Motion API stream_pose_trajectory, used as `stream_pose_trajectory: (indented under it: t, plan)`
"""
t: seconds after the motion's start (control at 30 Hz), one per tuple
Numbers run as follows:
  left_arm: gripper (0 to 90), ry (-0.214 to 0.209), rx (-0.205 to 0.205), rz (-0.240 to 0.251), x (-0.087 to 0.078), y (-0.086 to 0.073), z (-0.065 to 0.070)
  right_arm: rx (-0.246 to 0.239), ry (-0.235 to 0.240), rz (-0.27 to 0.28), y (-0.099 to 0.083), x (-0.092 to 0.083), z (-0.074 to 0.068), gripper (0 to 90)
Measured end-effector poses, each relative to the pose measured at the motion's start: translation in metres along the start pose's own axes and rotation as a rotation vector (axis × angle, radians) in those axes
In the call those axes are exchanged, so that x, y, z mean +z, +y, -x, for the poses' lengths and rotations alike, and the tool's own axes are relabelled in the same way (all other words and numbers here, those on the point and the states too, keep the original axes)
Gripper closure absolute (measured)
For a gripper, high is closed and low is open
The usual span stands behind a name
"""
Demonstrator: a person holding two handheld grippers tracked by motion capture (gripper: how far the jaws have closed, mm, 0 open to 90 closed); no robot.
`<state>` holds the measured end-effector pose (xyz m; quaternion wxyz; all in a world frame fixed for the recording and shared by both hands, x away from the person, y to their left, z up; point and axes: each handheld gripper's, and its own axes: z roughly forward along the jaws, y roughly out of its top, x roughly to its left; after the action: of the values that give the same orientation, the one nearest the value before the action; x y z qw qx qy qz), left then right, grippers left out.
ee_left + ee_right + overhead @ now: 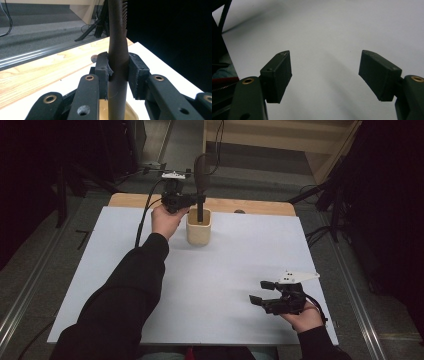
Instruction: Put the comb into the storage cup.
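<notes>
So the left gripper [118,75] has its pads clamped on the dark handle of a hairbrush [200,185], which stands upright with its lower end down in the little wooden cup [199,227]. That cup sits near the far edge of the table [250,250], a bit left of center, right where the white sheet meets the bare wood strip.

My worry: the pinch is partway up a round, tapering handle, so if the hand tilts, the brush could twist in the pads or lever against the cup's rim and tip the thing over. It looks light, and nothing is steadying it. One pad's liner looks like it's peeling at the edge too, which won't help the grip.

The right gripper [264,292] is parked near the near right corner, jaws spread, nothing between them, well apart from the cup, so no help from that side.
</notes>
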<state>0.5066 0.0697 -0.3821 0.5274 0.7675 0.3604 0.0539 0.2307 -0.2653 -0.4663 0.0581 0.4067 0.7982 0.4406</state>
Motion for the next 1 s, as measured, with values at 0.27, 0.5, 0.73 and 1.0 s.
stream_pose_trajectory:
  t: [0.27,0.5,0.73,1.0]
  plan:
    - [72.8,0.006,-0.015,-0.008,0.004,-0.01,-0.004,0.002,0.002,0.004,0.0,0.0,0.0,24.4]
    - [72.7,0.007,-0.012,-0.013,0.007,-0.018,-0.004,0.0,0.005,-0.008,0.0,0.001,0.0,24.4]
    - [72.7,0.01,-0.018,-0.018,0.011,-0.025,-0.006,-0.001,0.003,-0.008,0.0,0.002,-0.001,24.5]
    - [72.7,0.01,-0.014,-0.025,0.012,-0.03,-0.008,-0.002,0.001,-0.012,0.0,0.002,-0.001,24.4]
